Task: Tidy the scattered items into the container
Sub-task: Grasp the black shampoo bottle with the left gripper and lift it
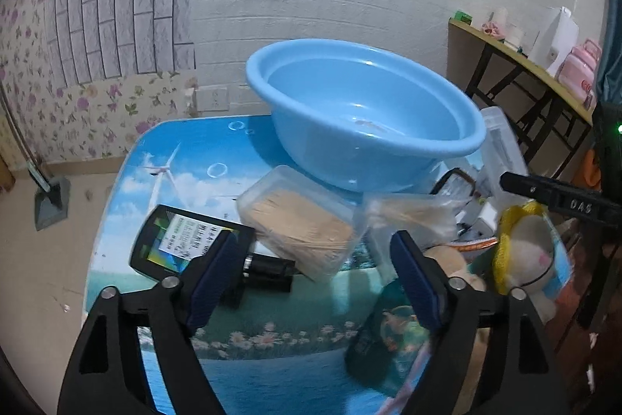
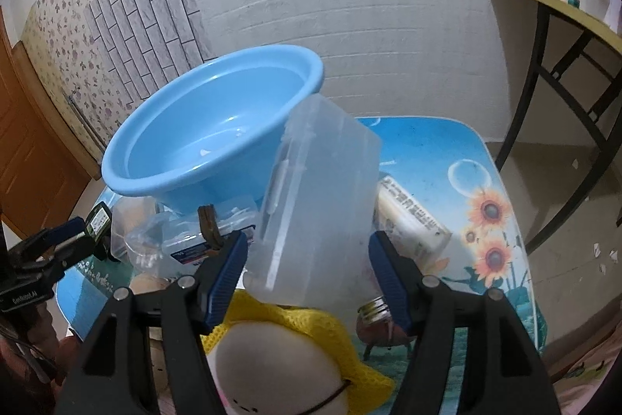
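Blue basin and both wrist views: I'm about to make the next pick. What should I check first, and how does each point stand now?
1. Blue basin mouth up, with room inside: ok.
2. Left gripper open, nothing gripped: ok.
3. Toothpick box lined up ahead, between the left gripper's fingers: ok.
4. Space around the toothpick box: a loose plastic bag crowds its right side: not ok.
5. Clear box framed by the right gripper; whether the pads touch it: cannot tell.
6. Plush toy lies close under the right gripper and may get bumped: not ok.
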{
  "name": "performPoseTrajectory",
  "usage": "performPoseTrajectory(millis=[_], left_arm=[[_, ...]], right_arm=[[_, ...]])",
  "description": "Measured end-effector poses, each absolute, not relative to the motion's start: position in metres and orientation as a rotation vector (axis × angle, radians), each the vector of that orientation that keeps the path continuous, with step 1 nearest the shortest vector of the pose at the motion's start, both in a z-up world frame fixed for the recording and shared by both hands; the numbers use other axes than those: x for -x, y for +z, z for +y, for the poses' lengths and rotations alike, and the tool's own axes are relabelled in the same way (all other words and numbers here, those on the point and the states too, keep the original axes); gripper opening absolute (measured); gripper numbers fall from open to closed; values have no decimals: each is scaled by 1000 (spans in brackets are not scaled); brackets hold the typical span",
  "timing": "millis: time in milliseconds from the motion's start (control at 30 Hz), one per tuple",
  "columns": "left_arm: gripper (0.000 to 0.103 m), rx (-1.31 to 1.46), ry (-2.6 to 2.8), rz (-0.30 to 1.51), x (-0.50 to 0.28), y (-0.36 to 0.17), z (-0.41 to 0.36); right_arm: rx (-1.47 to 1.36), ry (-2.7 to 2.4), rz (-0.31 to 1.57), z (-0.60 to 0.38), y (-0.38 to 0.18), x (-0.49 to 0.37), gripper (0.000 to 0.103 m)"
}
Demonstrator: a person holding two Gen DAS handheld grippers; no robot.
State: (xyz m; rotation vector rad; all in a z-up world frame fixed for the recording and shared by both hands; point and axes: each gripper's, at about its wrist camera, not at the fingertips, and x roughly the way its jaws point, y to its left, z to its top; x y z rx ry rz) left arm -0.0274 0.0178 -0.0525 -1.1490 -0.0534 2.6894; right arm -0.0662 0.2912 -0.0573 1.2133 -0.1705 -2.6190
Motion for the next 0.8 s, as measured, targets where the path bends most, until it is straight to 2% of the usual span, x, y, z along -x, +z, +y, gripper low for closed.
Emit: performPoseTrajectory(millis=[100, 233, 433, 633, 800], left_arm=[[83, 1157, 2720, -21, 29, -56, 11], [83, 1203, 2727, -83, 36, -63, -10], [83, 1267, 2716, -109, 42, -80, -29], [94, 1244, 2728, -65, 44, -86, -36], [98, 1226, 2747, 8, 45, -88, -37]], right_arm=[[-1225, -2610, -192, 291, -60, 70, 65], [-1239, -2596, -251, 296, -64, 74, 67], [-1242, -2610, -244, 294, -65, 79, 70], [-1244, -2620, -193, 287, -65, 76, 70], [-1254, -2621, -149, 284, -64, 78, 72]])
